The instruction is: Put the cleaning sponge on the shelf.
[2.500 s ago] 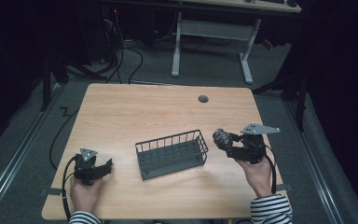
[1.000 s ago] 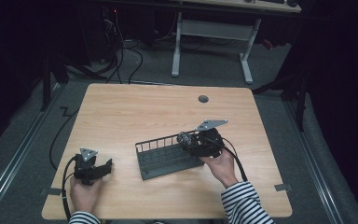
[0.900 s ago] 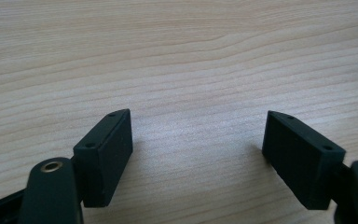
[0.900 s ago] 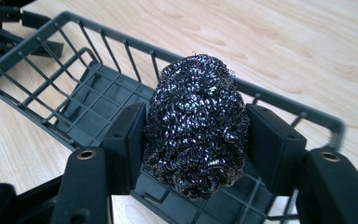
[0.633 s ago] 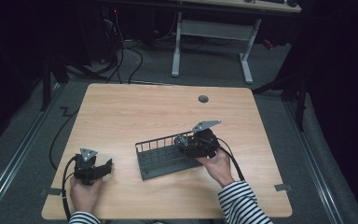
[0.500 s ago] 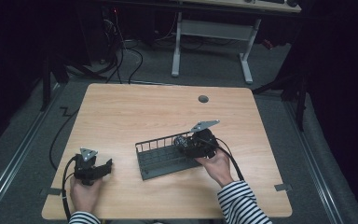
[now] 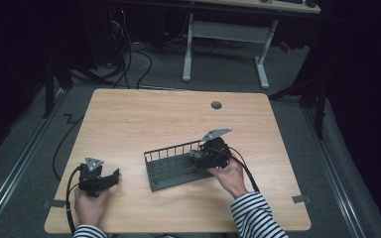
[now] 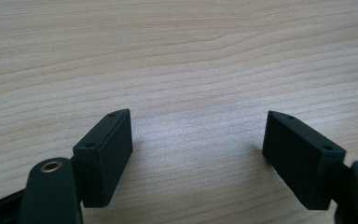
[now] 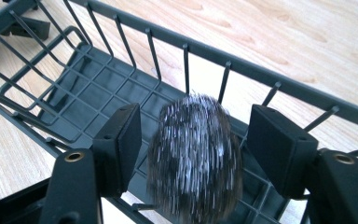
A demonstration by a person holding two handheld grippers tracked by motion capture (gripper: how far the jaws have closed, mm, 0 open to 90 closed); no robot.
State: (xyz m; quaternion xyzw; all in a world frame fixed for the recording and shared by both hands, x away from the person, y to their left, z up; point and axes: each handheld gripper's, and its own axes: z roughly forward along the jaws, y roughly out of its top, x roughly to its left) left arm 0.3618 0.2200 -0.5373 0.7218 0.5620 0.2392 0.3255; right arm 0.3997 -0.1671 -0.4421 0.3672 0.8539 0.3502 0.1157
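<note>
Right gripper: held in my right hand, forearm in a striped sleeve coming in from the table's near edge and angled left. The tool reaches over the right end of the dark wire basket, its jaws pointing down into it. In the right gripper view the jaws stand apart, released, with a fuzzy grey-and-black ball between them; gaps show on both sides of the ball, which is blurred, so I cannot tell whether it rests on the basket floor.

Left gripper: in my left hand at the near left of the wooden table, well apart from the basket, low over the wood and pointing right. Jaws wide open on bare tabletop in the left gripper view.
</note>
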